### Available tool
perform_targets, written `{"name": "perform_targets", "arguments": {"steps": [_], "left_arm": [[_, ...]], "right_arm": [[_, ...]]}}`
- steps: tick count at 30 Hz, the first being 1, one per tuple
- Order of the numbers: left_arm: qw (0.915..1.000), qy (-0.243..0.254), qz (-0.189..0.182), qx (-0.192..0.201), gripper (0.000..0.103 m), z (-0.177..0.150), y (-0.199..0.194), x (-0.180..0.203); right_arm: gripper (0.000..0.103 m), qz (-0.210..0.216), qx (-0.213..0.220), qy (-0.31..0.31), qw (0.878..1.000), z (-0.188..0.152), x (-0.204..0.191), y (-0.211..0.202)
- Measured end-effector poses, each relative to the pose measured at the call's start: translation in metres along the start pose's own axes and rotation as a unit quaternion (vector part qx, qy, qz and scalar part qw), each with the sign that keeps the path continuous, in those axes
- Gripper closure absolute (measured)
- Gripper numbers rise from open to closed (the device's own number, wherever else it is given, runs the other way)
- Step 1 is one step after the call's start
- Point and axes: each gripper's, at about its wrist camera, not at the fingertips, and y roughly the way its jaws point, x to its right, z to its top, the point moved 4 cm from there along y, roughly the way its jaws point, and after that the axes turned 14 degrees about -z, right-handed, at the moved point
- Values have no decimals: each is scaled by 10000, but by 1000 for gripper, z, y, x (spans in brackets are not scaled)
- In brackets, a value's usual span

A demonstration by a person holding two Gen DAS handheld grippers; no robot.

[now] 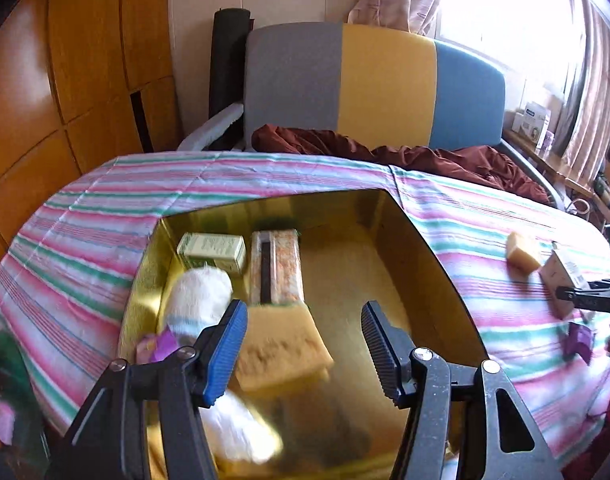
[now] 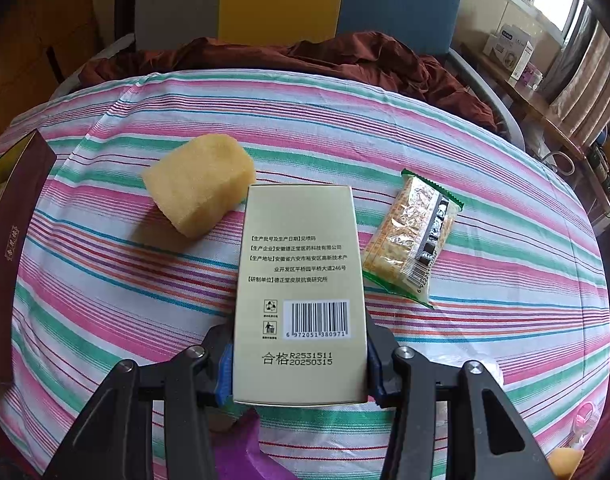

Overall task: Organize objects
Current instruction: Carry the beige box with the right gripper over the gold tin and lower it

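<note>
My left gripper (image 1: 303, 316) is open and empty above a gold-lined box (image 1: 421, 256) on the striped bed. In the box lie a green carton (image 1: 213, 250), a snack packet (image 1: 277, 266), a white plush toy (image 1: 199, 300) and a yellow sponge (image 1: 281, 352). My right gripper (image 2: 299, 344) is shut on a beige carton (image 2: 299, 280) with a barcode, held above the bed. A yellow sponge (image 2: 199, 184) lies to its left and a snack packet (image 2: 415, 236) to its right. The right gripper and its carton (image 1: 561, 276) show at the left wrist view's right edge.
The bed has a striped cover (image 2: 105, 280) and a maroon blanket (image 2: 345, 60) by the grey, yellow and blue headboard (image 1: 369, 84). The box's maroon outer wall (image 2: 13, 240) is at the far left. A purple item (image 2: 241, 452) lies under my right gripper. A shelf with boxes (image 2: 509, 52) stands by the window.
</note>
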Motion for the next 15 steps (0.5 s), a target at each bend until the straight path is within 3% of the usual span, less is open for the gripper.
{"name": "perform_targets", "arguments": {"steps": [7, 15], "left_arm": [[9992, 283, 273, 81, 43, -20, -13, 8], [9987, 393, 271, 193, 43, -31, -27, 7]], "right_arm": [[54, -72, 25, -4, 10000, 0, 0, 0], [54, -174, 31, -10, 9998, -2, -2, -2]]}}
